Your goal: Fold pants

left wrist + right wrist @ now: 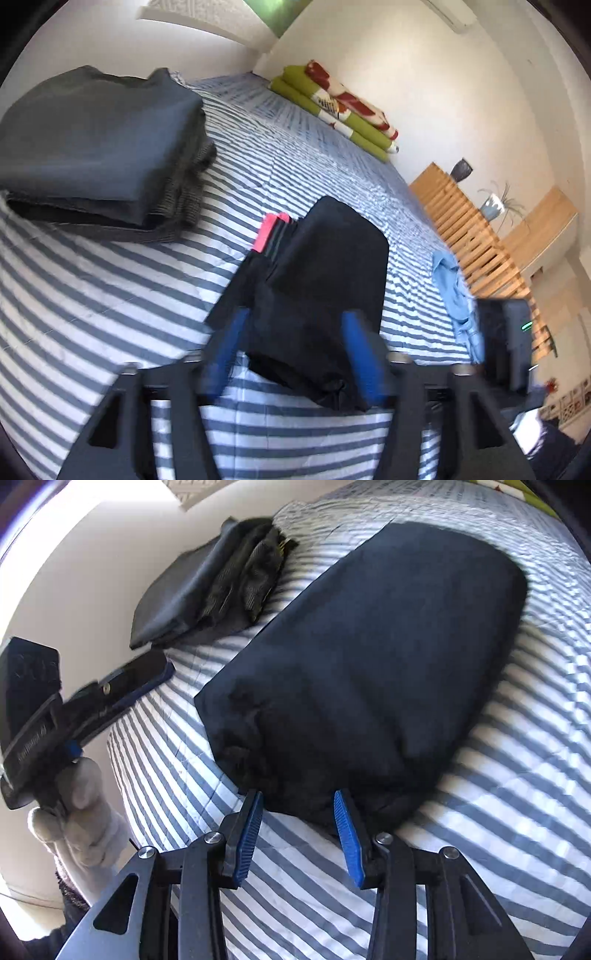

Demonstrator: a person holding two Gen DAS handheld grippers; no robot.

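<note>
The folded black pants [362, 657] lie on the striped bedspread [517, 775], their near edge between my right gripper [298, 805]'s parted jaws, seemingly untouched. My left gripper [295, 317] hangs released above the pants.

Matt dark cloth pants [369, 657] — striped quilted bedspread [498, 794].

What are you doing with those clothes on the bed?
A person is folding pants with a gripper in each hand. The dark pants lie folded on the striped bed cover. Both the left gripper and the right gripper have open jaws near the pants' edge, gripping nothing. A folded grey pile sits nearby.
</note>
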